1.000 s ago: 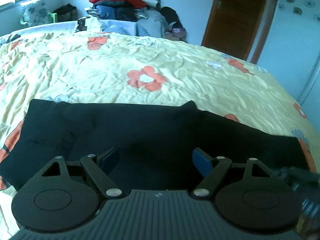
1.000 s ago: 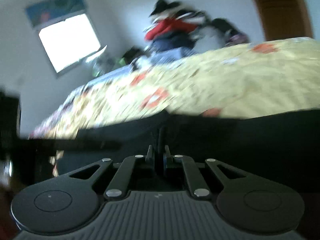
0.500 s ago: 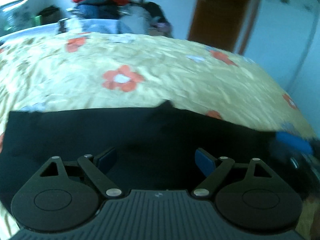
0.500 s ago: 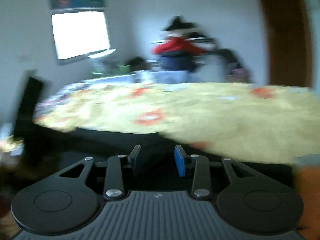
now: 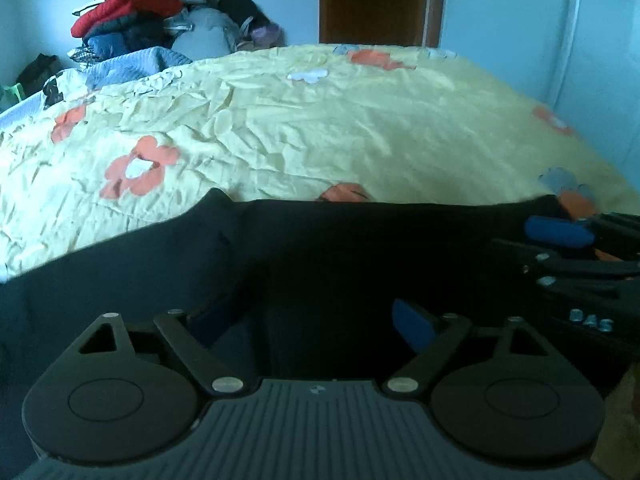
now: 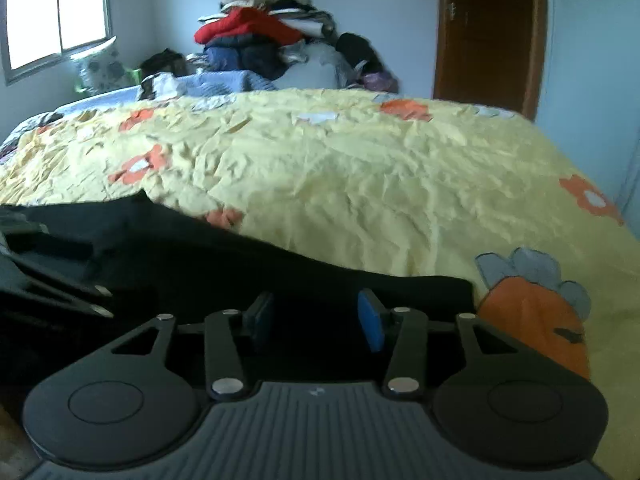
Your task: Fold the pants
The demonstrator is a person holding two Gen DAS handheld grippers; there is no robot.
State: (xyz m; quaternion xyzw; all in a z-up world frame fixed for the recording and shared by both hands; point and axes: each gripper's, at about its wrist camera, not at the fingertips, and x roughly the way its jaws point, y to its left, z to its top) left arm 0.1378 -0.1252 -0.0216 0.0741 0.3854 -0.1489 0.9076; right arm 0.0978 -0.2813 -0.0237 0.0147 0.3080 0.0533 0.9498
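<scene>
Hovering over black pants [image 5: 320, 264] — left tongs [image 5: 312, 320] gaping wide, right tongs [image 6: 316, 316] parted, both empty.

I'm seeing matt black cloth pants [image 5: 360, 256] on a crinkly yellow flowered cotton-looking bedsheet [image 6: 360, 184]. My matt black plastic left gripper [image 5: 316, 322] has shiny metal rivets; the brown wooden door [image 6: 488, 32] looks smooth.

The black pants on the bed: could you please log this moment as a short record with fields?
garment: black fabric pants, lying along the near edge of the bed
surface: wrinkled yellow bedspread with orange flowers
left gripper: jaws open, over the pants
right gripper: jaws open, over the pants' right end
background: pile of clothes, brown wooden door
</scene>
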